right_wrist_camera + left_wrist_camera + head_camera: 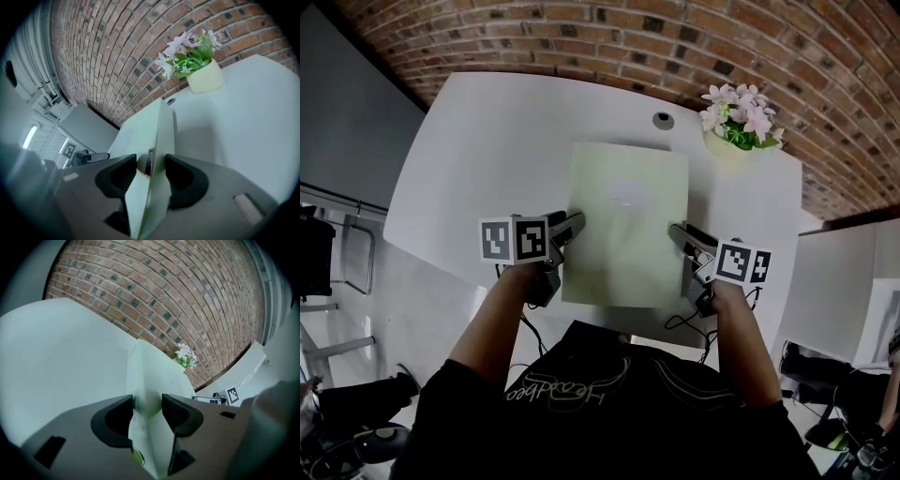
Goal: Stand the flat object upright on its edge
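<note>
Hand-held grippers, left [578,223] and right [677,232], clamp box [628,211] edges.

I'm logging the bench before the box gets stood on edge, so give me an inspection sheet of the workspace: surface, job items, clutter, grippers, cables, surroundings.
Surface: white table, with a round cable hole near its far edge.
Job's things: pale green flat box, broad face towards the head camera; whether it rests on the table cannot be told.
Clutter: flower pot at the far right, apart from the box.
Grippers: left gripper closed on the box's left edge; right gripper closed on its right edge.
Cables: dark cables hang below the grippers, past the table's near edge.
Surroundings: brick wall behind the table; metal chair frame at the left.
</note>
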### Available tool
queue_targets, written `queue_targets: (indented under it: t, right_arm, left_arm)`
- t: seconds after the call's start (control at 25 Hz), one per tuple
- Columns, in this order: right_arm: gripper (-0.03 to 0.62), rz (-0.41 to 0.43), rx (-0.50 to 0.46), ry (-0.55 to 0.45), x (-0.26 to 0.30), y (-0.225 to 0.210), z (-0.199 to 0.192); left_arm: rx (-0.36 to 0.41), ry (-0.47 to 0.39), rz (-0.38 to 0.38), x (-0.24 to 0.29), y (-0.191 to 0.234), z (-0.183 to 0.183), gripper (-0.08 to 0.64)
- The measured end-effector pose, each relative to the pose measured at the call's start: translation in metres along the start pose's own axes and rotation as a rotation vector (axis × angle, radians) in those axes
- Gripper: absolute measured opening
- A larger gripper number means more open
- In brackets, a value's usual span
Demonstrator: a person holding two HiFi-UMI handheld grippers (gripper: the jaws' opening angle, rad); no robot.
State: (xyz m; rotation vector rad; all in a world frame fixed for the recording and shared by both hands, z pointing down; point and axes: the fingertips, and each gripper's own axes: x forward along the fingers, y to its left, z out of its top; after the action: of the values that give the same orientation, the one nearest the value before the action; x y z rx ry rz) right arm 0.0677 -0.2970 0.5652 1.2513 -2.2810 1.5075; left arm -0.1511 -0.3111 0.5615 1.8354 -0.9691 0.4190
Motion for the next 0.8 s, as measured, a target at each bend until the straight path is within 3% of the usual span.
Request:
queue_targets:
  t: [0.36, 0.8]
  right_arm:
    - [0.198, 0.052, -0.166, -0.06, -0.055, 0.038, -0.004]
    - [0.198, 0.117, -0.39, -0.154, -0.117, 0.092, -0.016]
  left_arm:
    - [0.099, -0.082, -0.034, -0.048, -0.045, -0.022, 0.198]
    - [0.314, -0.234, -0.018, -0.117, -0.101, -0.033, 0.198]
